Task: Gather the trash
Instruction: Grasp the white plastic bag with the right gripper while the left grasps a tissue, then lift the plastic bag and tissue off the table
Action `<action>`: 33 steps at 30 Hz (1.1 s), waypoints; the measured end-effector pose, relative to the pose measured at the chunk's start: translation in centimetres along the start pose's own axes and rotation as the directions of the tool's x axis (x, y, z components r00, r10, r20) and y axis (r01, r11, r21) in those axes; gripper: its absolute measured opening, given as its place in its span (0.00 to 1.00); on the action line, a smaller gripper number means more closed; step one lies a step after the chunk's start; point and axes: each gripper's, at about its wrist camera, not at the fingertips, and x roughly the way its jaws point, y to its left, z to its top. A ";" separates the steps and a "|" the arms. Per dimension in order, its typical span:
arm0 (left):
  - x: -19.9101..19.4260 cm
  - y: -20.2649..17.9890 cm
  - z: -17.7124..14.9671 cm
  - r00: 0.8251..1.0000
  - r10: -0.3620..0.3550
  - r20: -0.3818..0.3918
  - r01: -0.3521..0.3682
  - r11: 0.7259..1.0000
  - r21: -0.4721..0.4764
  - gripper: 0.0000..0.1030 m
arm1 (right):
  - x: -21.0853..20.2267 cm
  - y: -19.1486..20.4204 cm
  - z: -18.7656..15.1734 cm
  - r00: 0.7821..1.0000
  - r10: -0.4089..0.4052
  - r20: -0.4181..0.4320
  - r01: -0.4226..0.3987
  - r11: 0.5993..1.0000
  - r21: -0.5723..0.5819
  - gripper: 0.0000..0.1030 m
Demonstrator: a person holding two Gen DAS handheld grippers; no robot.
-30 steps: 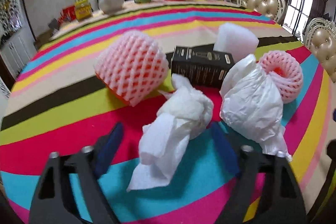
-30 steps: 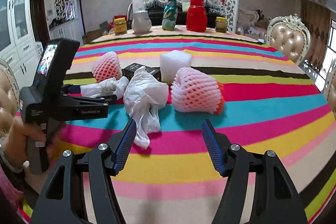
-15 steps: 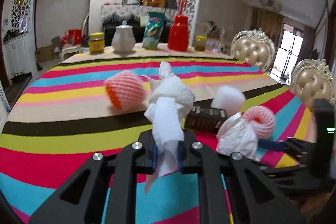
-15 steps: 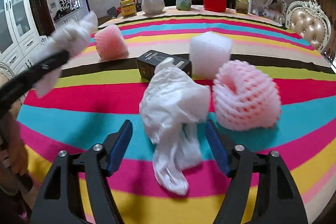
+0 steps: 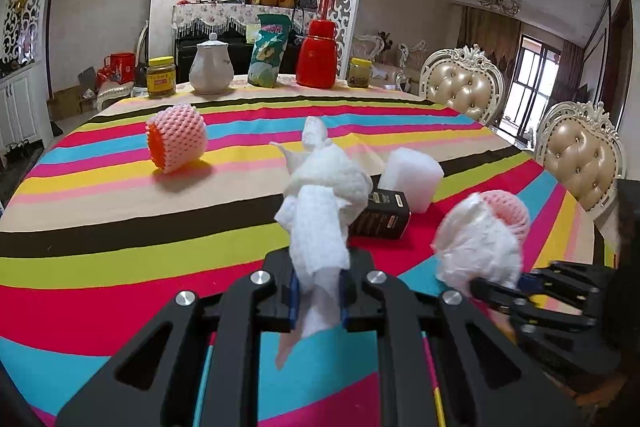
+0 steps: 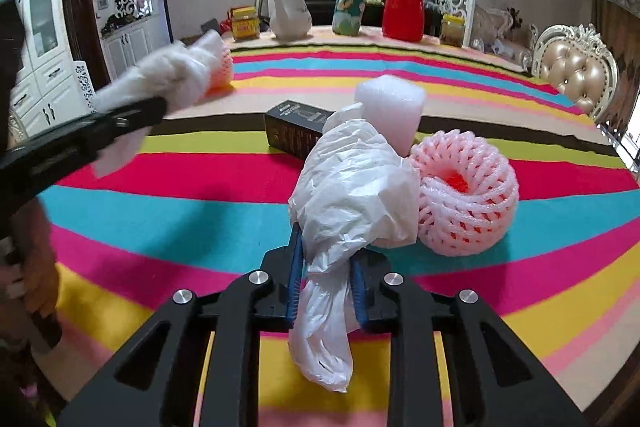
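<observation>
Two pieces of trash are now in our fingers where a second ago both lay loose on the striped table (image 5: 120, 227). Our left gripper (image 5: 318, 293) has clamped fully down on the crumpled paper towel (image 5: 320, 211) and lifted it clear of the cloth. Our right gripper (image 6: 326, 277) is closing its fingers on the neck of the white plastic bag (image 6: 352, 187), which is already pinched between the blue pads while its tail rests on the table.

That means two items are secured, and we judge the rest are yet to be collected: a pink foam fruit net (image 6: 468, 195) touching the bag, a second foam net (image 5: 176, 141) well apart on the far left, a white foam block (image 5: 412, 173) and a small black box (image 5: 380, 215) just beside it.

No bin or trash container shows in either view, so we cannot tell where these go. At the far edge stand a yellow-lidded jar (image 5: 161, 77), a white teapot (image 5: 211, 69), a snack bag (image 5: 268, 51) and a red canister (image 5: 319, 55); their contents are hidden.
</observation>
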 end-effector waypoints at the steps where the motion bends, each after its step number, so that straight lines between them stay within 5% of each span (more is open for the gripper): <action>1: 0.0 -0.1 -0.1 1.000 0.004 0.000 -0.004 1.000 0.007 0.14 | -0.7 -0.1 -0.2 1.000 0.002 0.011 -0.002 1.000 0.007 0.23; 9: -0.2 -1.6 -0.9 0.999 0.037 0.011 -0.038 0.997 0.067 0.14 | -4.8 -1.4 -2.2 0.996 -0.002 0.084 -0.002 0.998 0.057 0.23; 20: -1.5 -4.6 -2.4 0.997 0.033 0.067 -0.045 0.981 0.188 0.14 | -4.8 -3.1 -3.4 0.992 0.015 0.121 -0.033 0.988 0.151 0.23; 27: -2.6 -4.5 -2.6 0.996 0.075 0.047 -0.081 0.986 0.142 0.14 | -5.2 -3.4 -3.6 0.995 0.016 0.102 -0.032 0.988 0.153 0.23; 33: -7.4 -6.5 -4.2 0.990 0.123 0.067 -0.131 0.981 0.146 0.15 | -8.3 -3.0 -4.7 0.993 0.030 0.113 -0.045 0.990 0.135 0.23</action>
